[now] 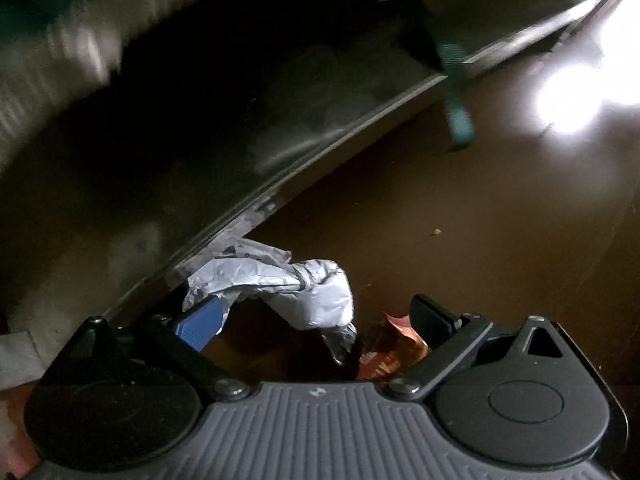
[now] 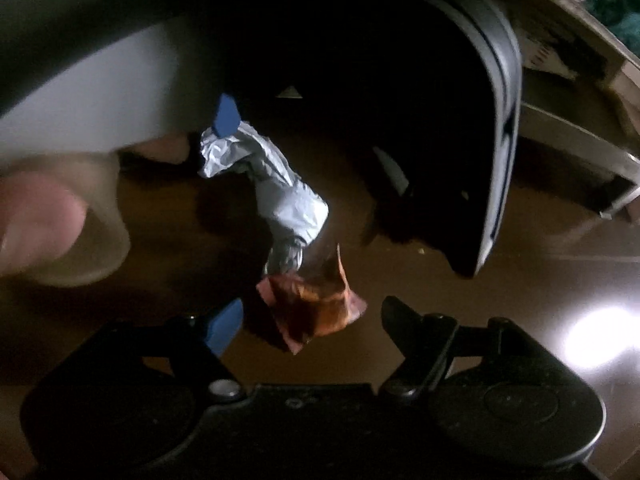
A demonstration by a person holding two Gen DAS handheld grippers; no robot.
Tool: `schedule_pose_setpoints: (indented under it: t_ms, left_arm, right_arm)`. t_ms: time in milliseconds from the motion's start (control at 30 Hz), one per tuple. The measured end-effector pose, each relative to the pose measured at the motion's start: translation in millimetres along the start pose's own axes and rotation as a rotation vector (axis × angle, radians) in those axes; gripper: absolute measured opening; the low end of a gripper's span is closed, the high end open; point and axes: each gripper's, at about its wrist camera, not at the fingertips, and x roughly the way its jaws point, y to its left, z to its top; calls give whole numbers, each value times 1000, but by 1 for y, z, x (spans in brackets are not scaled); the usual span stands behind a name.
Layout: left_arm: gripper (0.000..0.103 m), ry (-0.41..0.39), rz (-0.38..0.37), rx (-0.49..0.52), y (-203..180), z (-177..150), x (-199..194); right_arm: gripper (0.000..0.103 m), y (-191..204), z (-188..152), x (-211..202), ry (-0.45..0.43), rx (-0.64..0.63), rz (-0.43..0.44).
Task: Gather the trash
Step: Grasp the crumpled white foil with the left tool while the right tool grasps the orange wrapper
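Observation:
A crumpled silver foil wrapper (image 1: pixel 280 288) lies on the brown floor (image 1: pixel 440 220) against a low ledge. It also shows in the right wrist view (image 2: pixel 276 188). An orange-red snack wrapper (image 2: pixel 316 308) lies beside it, and shows in the left wrist view (image 1: pixel 384 356). My left gripper (image 1: pixel 316 316) is open, its blue pad (image 1: pixel 200 326) touching the foil's left end, the foil between the jaws. My right gripper (image 2: pixel 312 320) is open, its jaws either side of the orange wrapper. The left gripper's blue pad (image 2: pixel 226 116) shows at the foil's far end.
A pale ledge or furniture base (image 1: pixel 280 184) runs diagonally along the floor. A green strap (image 1: pixel 456 96) hangs over it. A bright glare (image 1: pixel 576 96) marks the floor at right. A hand (image 2: pixel 36 216) and a white-and-black object (image 2: pixel 496 128) stand close in the right wrist view.

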Motion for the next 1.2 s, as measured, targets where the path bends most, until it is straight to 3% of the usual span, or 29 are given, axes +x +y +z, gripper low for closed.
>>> schedule_pose_setpoints:
  t_ms: [100, 300, 400, 433, 467, 500, 667, 800, 967, 1200]
  left_arm:
    - [100, 14, 0, -14, 6, 2, 8]
    - [95, -16, 17, -3, 3, -4, 8]
    - [75, -44, 83, 20, 0, -13, 5]
    - [54, -51, 107, 24, 0, -16, 4]
    - [22, -35, 90, 23, 1, -17, 6]
    - [15, -9, 77, 20, 2, -19, 8]
    - [9, -25, 87, 65, 3, -33, 3]
    - [7, -27, 84, 165, 1, -52, -4]
    - [7, -86, 90, 253, -3, -62, -9]
    - [17, -41, 67, 32, 14, -52, 11]
  right_arm:
    - [73, -1, 4, 7, 3, -18, 8]
    - [51, 0, 0, 15, 44, -20, 21]
    - [46, -1, -5, 11, 42, 4, 20]
    - [44, -1, -7, 10, 42, 15, 17]
    - [42, -1, -9, 8, 41, 25, 14]
    - [41, -1, -12, 5, 39, 36, 10]
    - [34, 3, -26, -9, 27, 98, -2]
    - [31, -4, -43, -24, 22, 181, -17]
    - [31, -4, -57, -43, 13, 289, -36]
    - [31, 0, -72, -55, 10, 369, -40]
